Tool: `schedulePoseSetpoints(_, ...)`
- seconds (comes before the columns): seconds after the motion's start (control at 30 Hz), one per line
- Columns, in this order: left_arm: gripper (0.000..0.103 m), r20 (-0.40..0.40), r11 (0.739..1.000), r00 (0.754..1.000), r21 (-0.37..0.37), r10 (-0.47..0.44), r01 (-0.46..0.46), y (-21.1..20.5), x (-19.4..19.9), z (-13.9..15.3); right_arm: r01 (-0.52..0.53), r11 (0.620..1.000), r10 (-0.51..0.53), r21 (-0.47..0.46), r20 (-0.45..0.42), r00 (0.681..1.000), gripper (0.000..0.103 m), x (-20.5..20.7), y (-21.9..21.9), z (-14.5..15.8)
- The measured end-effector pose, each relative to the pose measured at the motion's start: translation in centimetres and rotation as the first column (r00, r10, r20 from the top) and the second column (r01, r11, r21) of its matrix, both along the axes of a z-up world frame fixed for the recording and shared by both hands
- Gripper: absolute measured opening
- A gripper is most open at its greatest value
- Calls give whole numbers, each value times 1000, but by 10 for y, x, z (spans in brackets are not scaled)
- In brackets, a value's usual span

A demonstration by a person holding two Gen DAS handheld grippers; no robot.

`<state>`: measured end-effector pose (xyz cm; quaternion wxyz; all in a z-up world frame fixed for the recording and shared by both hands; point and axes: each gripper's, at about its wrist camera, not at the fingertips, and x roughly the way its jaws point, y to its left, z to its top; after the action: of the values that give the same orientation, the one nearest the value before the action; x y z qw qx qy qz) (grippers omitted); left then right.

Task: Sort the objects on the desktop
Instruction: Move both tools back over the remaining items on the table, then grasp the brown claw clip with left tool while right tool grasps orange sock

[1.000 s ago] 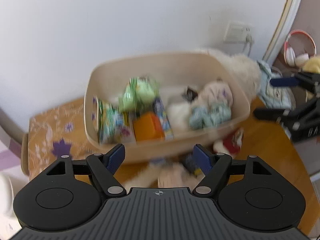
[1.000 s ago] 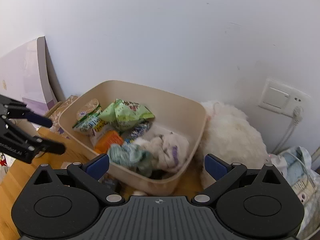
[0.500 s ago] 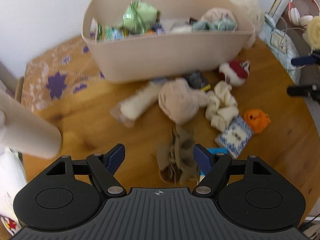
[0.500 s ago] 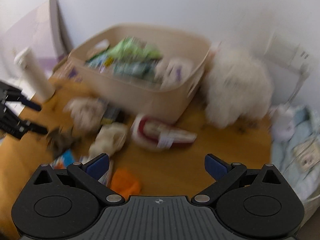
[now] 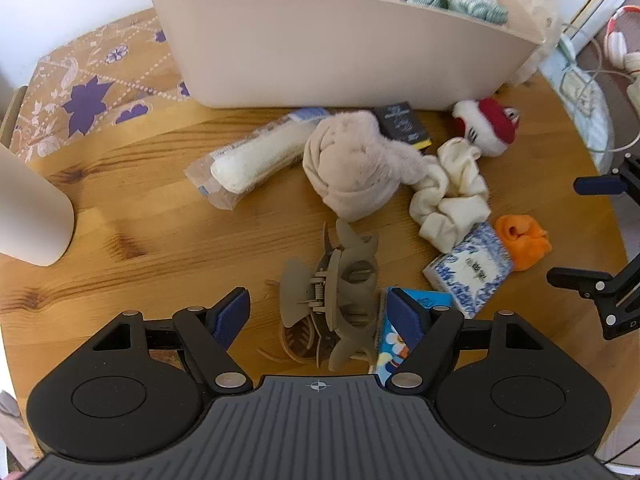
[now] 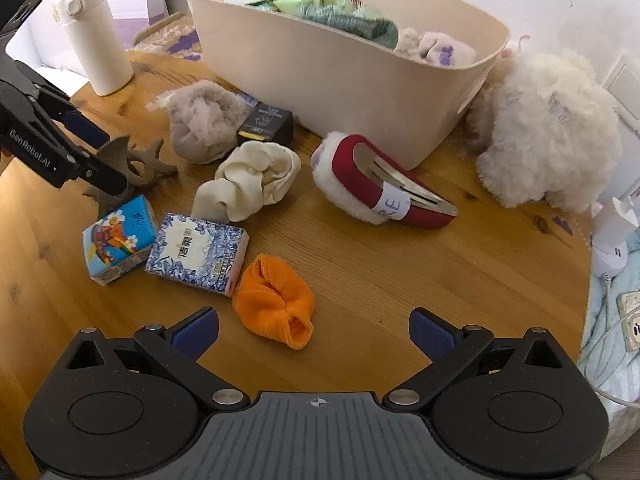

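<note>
While both grippers' fingers gape empty, the left gripper (image 5: 318, 314) brackets a hair claw (image 5: 334, 292), the right gripper (image 6: 314, 330) near an orange cloth (image 6: 276, 300).

The left claw (image 5: 318, 314) covers the near end of the hair clip (image 5: 332, 296), and the picture edge cuts off the white bottle (image 5: 32, 220).

Taupe claw hair clip (image 5: 336, 300) lying on its side beside blue tissue packs (image 6: 120, 240); cream scrunchie (image 6: 248, 184), orange cloth (image 6: 276, 300) nearby; beige bin (image 6: 340, 64) behind, part-filled.
</note>
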<state>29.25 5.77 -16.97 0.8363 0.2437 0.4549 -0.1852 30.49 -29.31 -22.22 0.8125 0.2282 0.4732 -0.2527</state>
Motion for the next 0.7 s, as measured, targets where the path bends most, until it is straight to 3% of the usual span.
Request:
schedulePoseSetpoints(0.23,77,-30,1000,999,-1,24,-24,3,12,-13,11,1000,-11,9,-43,999,103,10,-5,-18)
schedulePoseSetpoints(0.43,77,-44,1000,999,-11,-17,16,1,19,-14,24,1000,-24,7,-45,999,103,12,-7,-22)
schedulePoseSetpoints(0.57,76,-11,998,998,2,-65,65,-1,16,-11,25,1000,-25,1,-40,999,102,14,-6,-22)
schedulePoseSetpoints(0.7,66,-7,994,994,5,-112,112,-2,12,-10,30,1000,-30,7,-24,999,92,15,-7,-22)
